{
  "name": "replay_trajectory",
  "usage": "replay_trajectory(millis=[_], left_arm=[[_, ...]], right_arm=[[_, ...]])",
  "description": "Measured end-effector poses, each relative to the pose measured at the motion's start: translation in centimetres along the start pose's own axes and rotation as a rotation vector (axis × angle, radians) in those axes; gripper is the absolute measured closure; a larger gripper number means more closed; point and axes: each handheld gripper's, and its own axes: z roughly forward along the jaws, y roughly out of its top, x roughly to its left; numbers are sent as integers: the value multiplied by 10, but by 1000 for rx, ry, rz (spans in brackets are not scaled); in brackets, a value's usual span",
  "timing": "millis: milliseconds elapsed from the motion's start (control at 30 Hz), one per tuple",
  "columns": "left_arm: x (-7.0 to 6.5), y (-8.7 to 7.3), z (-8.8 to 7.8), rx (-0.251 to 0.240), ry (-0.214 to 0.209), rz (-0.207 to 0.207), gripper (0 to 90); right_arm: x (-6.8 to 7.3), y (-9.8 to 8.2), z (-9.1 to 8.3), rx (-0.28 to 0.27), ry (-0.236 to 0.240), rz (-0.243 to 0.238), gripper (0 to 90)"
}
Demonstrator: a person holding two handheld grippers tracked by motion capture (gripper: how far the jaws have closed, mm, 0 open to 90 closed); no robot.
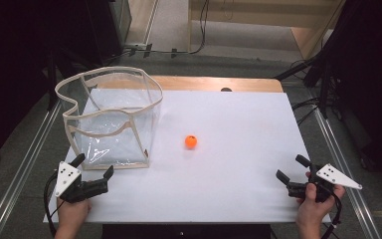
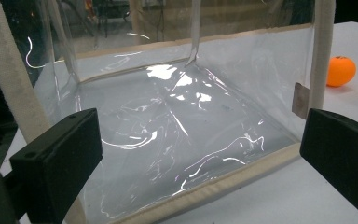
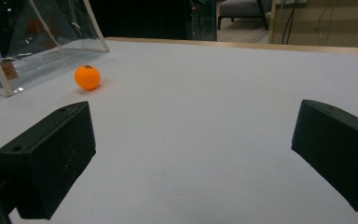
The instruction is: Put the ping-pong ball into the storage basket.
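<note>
A small orange ball [image 1: 191,142] lies on the white table top [image 1: 229,124], a little right of a clear plastic bag [image 1: 112,117] with beige trim that stands open at the left. My left gripper [image 1: 93,167] rests at the near left corner, just in front of the bag, open and holding nothing. In the left gripper view the bag [image 2: 177,116] spans the gap between the jaws and the ball [image 2: 340,71] sits at the far right. My right gripper [image 1: 292,168] is open at the near right corner; in its view the ball [image 3: 87,77] lies far ahead to the left.
The table's bare wooden back edge [image 1: 214,82] shows behind the white top. Metal rails [image 1: 25,159] run along both sides of the table. Cables and dark equipment stand on the floor beyond. The bag's corner [image 3: 9,70] shows at the far left in the right gripper view.
</note>
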Motion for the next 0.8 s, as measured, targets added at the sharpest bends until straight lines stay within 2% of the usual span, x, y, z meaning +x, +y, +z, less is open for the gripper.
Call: replay_trajectory(millis=[33,167,233,333,433,533,633,733,800], left_arm=[[0,0,0,0,4,-2,0],[0,0,-1,0,1,-3,0],[0,-1,-1,0,2,-2,0],[-1,-1,-1,2,2,1,0],[-1,-1,0,3,7,2,0],[-2,-1,0,3,10,2,0],[-2,-1,0,2,9,3,0],[-2,-1,0,4,7,7,0],[-2,-1,0,4,7,9,0]], right_arm=[[0,0,1,5,25,-2,0],[1,4,0,33,-31,-6,0],[3,6,-1,42,-42,-14,0],[7,9,0,52,-43,-56,0],[10,14,2,57,-12,-84,0],[13,19,5,80,-8,-122,0],[16,25,8,88,-8,-130,0],[21,35,11,115,-4,-162,0],[23,39,13,128,17,-170,0]])
